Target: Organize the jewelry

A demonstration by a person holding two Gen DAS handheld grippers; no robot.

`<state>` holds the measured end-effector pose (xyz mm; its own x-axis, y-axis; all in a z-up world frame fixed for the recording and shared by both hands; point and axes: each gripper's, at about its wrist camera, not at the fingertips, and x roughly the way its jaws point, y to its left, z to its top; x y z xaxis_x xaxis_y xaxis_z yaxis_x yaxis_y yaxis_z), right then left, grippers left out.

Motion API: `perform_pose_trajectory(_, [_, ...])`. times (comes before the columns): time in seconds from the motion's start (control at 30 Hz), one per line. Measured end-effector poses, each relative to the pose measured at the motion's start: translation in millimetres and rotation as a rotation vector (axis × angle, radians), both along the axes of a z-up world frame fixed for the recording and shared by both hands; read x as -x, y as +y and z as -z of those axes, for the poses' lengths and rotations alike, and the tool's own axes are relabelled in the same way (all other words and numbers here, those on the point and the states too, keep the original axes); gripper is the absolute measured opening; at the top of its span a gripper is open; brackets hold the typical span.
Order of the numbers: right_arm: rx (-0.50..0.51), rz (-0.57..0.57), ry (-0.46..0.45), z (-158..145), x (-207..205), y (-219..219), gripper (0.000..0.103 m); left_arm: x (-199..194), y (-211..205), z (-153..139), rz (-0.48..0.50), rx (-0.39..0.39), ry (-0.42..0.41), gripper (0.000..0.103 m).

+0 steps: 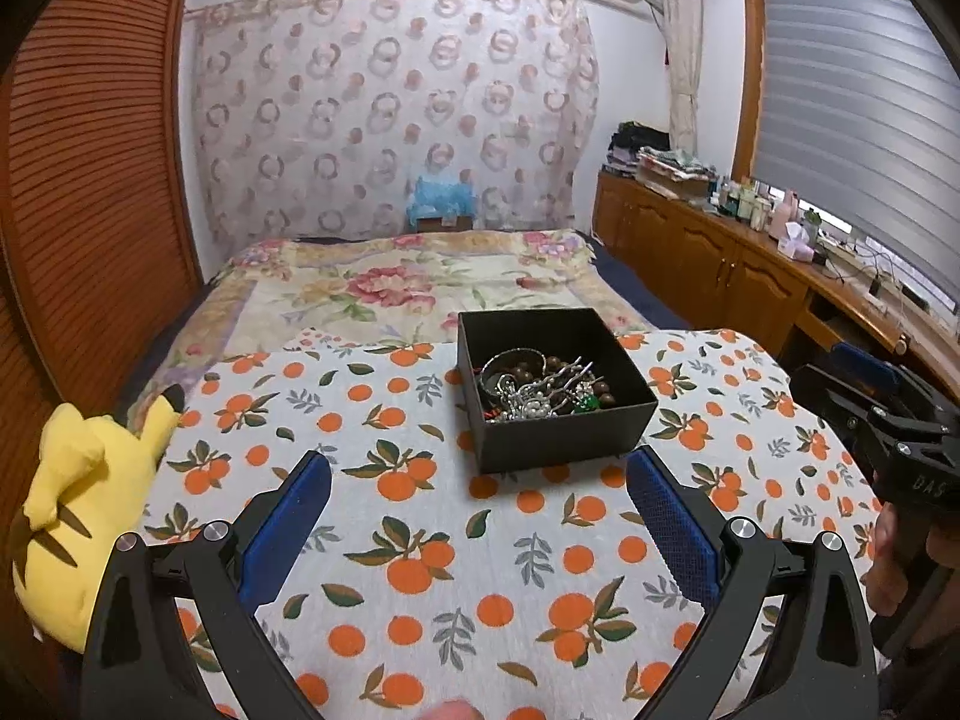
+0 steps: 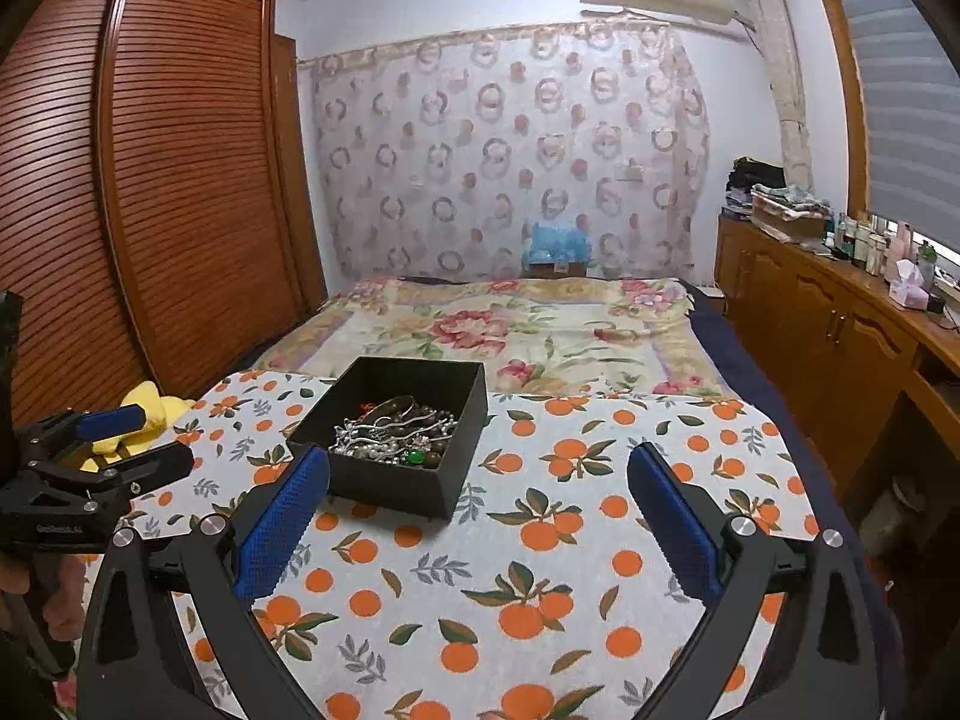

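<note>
Nearest the viewer, the left gripper [image 1: 480,468] is spread to its full width, blue-padded fingers [image 1: 288,534] well apart, with nothing between them but cloth. The right gripper [image 2: 479,468] stands the same: jaws fully wide, holding nothing. Both hover above the orange-print tablecloth [image 1: 510,570] and point forward and somewhat downward. A hand [image 1: 894,564] grips the right tool's handle at the right edge of the left wrist view.

Just beyond the fingertips sits the black box [image 1: 558,438], open-topped, resting flat on the cloth. In the left wrist view it lies ahead and slightly right of centre; in the right wrist view it lies ahead and left, its near corner just behind the left finger. Neither gripper touches it. Inside is the jewelry [image 1: 537,390]: a tangled heap of silver chain, brown beads and one green stone.

At the table's left edge lies a yellow plush toy [image 1: 78,516].

Farther off, a floral bedspread [image 1: 408,288] covers the bed. A louvred wardrobe [image 2: 180,180] stands left, a wooden cabinet [image 1: 708,258] right, and a patterned curtain [image 1: 390,102] hangs at the far wall.
</note>
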<state>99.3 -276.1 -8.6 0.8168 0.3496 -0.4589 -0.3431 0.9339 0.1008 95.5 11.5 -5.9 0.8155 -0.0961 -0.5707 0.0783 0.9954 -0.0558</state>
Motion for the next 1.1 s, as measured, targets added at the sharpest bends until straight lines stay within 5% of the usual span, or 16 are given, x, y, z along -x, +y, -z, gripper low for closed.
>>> perform_pose_trajectory(1.1, [-0.004,0.008,-0.011,-3.7,13.2,-0.9,0.100,12.9,-1.8,-5.9,-0.008,-0.006,-0.031,0.095])
